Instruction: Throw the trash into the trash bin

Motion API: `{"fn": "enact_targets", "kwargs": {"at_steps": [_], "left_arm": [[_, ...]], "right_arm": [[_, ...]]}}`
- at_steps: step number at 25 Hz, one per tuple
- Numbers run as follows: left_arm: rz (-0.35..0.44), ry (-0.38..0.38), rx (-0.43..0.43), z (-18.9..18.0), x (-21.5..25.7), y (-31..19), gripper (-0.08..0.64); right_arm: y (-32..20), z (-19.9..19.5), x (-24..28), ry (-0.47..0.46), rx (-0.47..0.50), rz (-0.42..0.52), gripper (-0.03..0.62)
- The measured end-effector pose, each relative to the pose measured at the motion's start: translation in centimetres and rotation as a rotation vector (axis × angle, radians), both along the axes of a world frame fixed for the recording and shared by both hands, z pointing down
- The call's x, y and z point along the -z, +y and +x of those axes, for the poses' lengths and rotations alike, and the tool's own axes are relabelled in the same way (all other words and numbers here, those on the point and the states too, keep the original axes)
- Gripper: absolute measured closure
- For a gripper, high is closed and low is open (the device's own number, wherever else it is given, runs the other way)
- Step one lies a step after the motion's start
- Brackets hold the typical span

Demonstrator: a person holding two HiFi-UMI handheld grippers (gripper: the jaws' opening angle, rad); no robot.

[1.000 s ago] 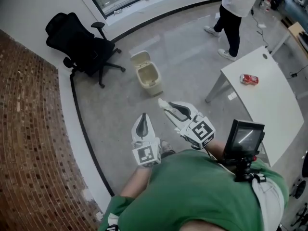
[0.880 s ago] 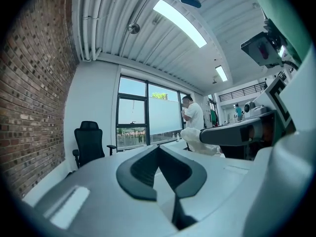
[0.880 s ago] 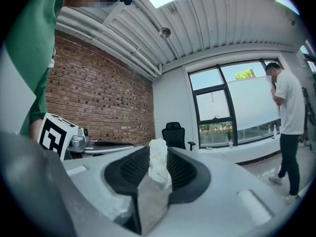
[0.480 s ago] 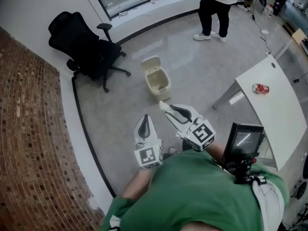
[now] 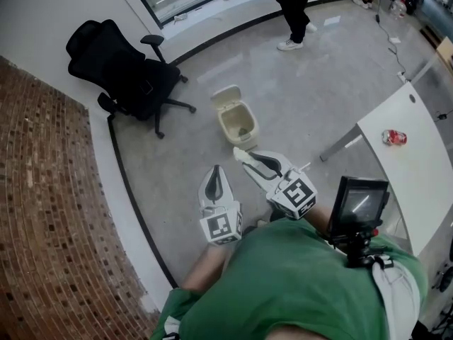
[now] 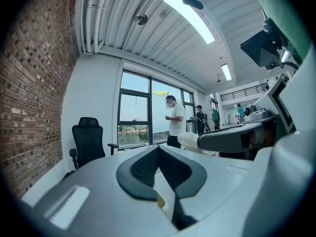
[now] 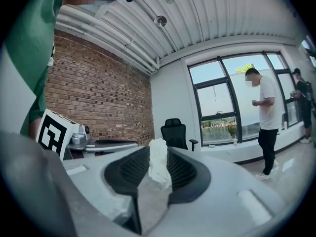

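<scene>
The trash bin (image 5: 237, 121) is a small beige bin with its lid up, standing on the grey floor just beyond both grippers. My right gripper (image 5: 239, 153) points at it and is shut on a crumpled white tissue (image 7: 159, 164), which sticks up between the black pads. The tissue (image 5: 238, 151) shows as a white tip in the head view. My left gripper (image 5: 216, 168) is held level beside the right one, a little behind it. Its jaws (image 6: 158, 149) are shut with nothing between them. Neither gripper view shows the bin.
A black office chair (image 5: 127, 76) stands left of the bin by the brick wall (image 5: 49, 211). A white table (image 5: 417, 168) at the right carries a red can (image 5: 394, 137). A person (image 5: 294, 6) stands by the windows beyond the bin.
Both grippers have come closer to the bin, which now sits nearer in the head view. The person at the back has shifted left and farther off. The tissue stays gripped.
</scene>
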State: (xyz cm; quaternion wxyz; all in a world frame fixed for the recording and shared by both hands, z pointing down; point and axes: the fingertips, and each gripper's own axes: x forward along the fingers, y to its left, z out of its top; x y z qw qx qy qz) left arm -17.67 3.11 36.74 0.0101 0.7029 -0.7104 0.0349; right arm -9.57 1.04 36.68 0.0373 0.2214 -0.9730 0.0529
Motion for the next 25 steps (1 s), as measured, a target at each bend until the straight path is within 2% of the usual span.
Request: {"fn": "enact_targets", "kwargs": {"at_steps": [13, 19, 25], "left_arm": [[-0.038, -0.05, -0.011, 0.3, -0.4, -12.6, 0.554], [-0.044, -0.043, 0.013, 0.5, -1.1, -16.1, 0.554], [-0.056, -0.01, 0.02, -1.3, -1.9, -18.2, 0.554]], "right_arm": [[-12.4, -0.1, -0.3, -0.032, 0.007, -0.014, 0.479], [-15.9, 0.1, -1.3, -0.02, 0.025, -0.023, 0.479], [-18.3, -1.6, -2.1, 0.011, 0.023, -0.039, 0.479]]}}
